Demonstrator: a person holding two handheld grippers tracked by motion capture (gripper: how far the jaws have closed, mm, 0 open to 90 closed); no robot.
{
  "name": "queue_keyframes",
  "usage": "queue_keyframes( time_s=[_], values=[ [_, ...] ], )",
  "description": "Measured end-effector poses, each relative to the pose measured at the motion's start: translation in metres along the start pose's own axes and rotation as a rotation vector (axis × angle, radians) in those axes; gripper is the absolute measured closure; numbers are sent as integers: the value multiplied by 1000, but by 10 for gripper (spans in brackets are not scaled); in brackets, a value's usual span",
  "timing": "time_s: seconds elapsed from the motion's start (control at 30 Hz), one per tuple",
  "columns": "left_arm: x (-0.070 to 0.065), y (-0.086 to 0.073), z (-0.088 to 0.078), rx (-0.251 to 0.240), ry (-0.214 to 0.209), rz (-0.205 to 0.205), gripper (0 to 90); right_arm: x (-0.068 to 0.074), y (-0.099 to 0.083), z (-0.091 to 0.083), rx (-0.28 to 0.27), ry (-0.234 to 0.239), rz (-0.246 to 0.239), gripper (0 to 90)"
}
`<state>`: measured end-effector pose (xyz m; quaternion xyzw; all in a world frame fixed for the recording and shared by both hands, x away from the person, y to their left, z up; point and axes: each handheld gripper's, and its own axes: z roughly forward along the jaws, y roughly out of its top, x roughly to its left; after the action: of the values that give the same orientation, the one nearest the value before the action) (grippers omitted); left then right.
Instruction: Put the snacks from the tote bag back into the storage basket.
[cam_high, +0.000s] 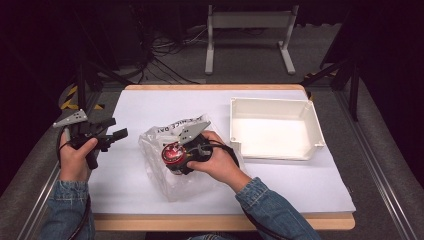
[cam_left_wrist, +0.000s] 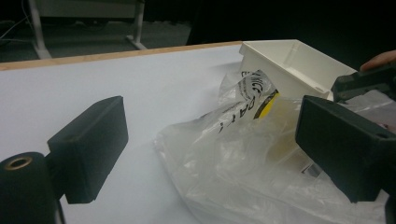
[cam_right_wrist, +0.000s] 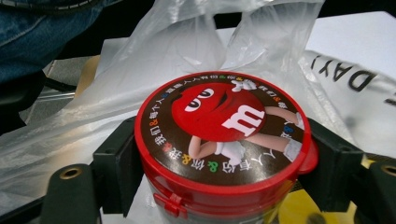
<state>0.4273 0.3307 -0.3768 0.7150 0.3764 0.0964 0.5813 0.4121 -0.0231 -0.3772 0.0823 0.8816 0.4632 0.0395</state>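
Crinkled clear plastic bag (cam_high: 167, 172), round red-lidded candy tub (cam_right_wrist: 219, 144) pinched by right hand-held gripper (cam_right_wrist: 219, 163), left hand-held gripper (cam_left_wrist: 205, 149) spread empty

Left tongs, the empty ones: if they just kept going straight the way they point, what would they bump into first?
Most likely the plastic bag, which lies crumpled right ahead between the open left tongs. The white bin stands farther behind it. Depth is hard to judge, so this is a best guess.
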Motion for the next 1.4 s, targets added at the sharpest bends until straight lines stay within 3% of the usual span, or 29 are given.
queue_keyframes(
  time_s=[0.47, 0.9, 1.23, 1.4],
  values=[
    [2, 0, -4, 8, 8, -2, 92, -9, 19, -31, -23, -46, 26, 245],
    [4, -1, -9, 10, 27, -29, 93, -22, 31, -60, -13, -145, 37, 245],
    [4, -1, -10, 11, 32, -37, 88, -31, 32, -82, -61, -196, 64, 246],
    [4, -2, -11, 11, -11, -2, 38, -37, 31, -92, -65, -226, 81, 246]
  ],
)
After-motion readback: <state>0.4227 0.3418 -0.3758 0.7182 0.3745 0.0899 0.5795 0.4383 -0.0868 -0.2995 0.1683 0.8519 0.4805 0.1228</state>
